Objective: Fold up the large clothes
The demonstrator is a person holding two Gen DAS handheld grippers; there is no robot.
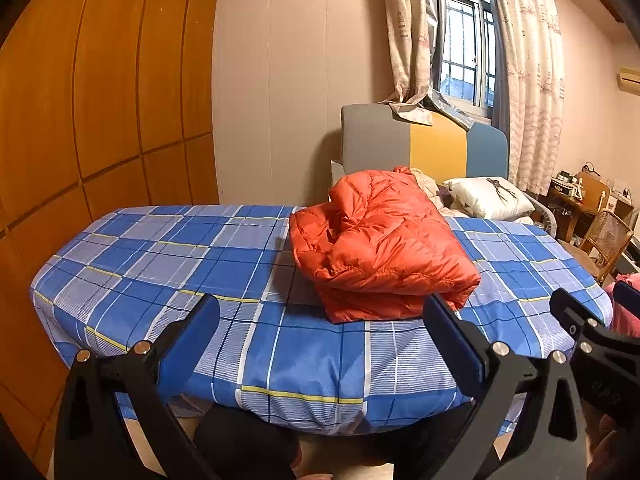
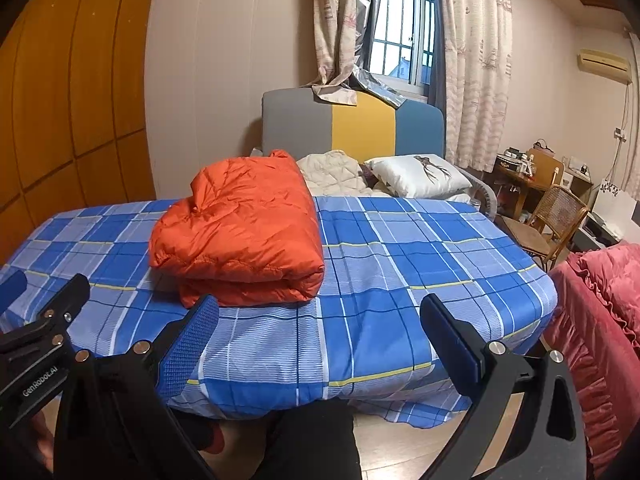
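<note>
The orange puffer jacket lies folded into a thick bundle on the bed with the blue plaid sheet, its long axis running from the near edge toward the headboard, its folded edge facing the near edge. The left gripper and right gripper hover short of it, fingers spread wide and empty.

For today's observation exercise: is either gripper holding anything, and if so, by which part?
Nothing is held. The left gripper and right gripper are both open with nothing between their fingers, short of the folded orange jacket lying on the bed.
</note>
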